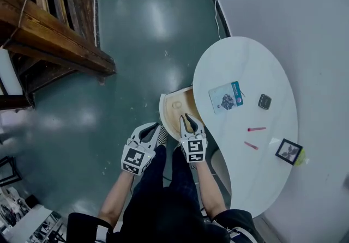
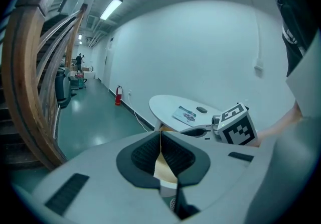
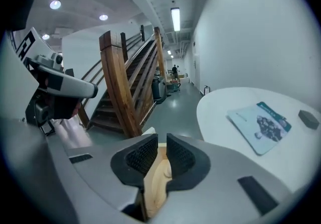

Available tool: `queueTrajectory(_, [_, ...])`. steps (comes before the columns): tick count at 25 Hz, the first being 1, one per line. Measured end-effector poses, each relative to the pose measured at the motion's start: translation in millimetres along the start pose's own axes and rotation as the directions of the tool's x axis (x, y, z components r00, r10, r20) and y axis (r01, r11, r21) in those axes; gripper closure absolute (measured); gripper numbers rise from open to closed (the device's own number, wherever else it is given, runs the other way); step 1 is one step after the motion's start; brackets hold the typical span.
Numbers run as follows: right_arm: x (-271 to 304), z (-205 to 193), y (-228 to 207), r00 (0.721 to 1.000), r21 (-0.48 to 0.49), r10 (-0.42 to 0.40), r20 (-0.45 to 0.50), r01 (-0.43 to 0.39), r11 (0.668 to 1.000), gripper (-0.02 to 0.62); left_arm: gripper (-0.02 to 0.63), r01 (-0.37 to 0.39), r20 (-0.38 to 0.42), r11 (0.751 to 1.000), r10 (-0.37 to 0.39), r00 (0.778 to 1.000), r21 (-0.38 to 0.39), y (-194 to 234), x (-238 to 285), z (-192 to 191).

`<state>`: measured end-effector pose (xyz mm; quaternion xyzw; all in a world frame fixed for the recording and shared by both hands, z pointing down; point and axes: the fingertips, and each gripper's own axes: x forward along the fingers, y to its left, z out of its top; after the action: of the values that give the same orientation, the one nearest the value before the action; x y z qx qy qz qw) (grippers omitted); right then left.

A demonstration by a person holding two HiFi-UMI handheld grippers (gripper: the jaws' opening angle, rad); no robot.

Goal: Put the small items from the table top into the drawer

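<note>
Ceiling strip lights (image 2: pixel 111 8) cast cool, even light. Soft glare patches sheen the green floor (image 1: pixel 155 18), while the white table (image 1: pixel 256 67) reads bright. Both gripper views bend strongly toward the edges, with dark corners and a slightly soft foreground.

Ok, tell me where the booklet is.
In the head view the booklet lies flat on the white table, toward its left edge, just right of the open drawer and left of the dark box.
</note>
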<state>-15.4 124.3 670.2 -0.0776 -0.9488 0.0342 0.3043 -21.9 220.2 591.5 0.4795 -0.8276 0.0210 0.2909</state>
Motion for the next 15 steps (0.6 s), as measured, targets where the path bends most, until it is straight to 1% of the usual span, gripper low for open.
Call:
queueTrajectory(6, [-54.6,64.4,-4.7,0.991,-0.004,-0.074,0.109,0.075,0.997,0.549,0.584,0.013,0.071,0.998,-0.018,0.997,0.067,-12.2,-26.5,54.8])
queueTrajectory(8, [-71.4,79.0,-3.4,0.987,-0.001,-0.081,0.141,0.082,0.997,0.555,0.584,0.017,0.096,0.996,-0.026,0.995,0.092,-17.4,-35.8,71.7])
queueTrajectory(13, [-107.2,120.2,-8.3,0.966,0.001,-0.128,0.224,0.131,0.991,0.56,0.584,0.058,0.136,0.986,-0.08,0.987,0.158,-30.4,-49.0,103.4])
queueTrajectory(15, [-118.4,131.0,-10.5,0.958,0.004,-0.147,0.246,0.151,0.989,0.56,0.584,0.069,0.151,0.979,-0.099,0.984,0.19,-35.6,-52.5,117.5])
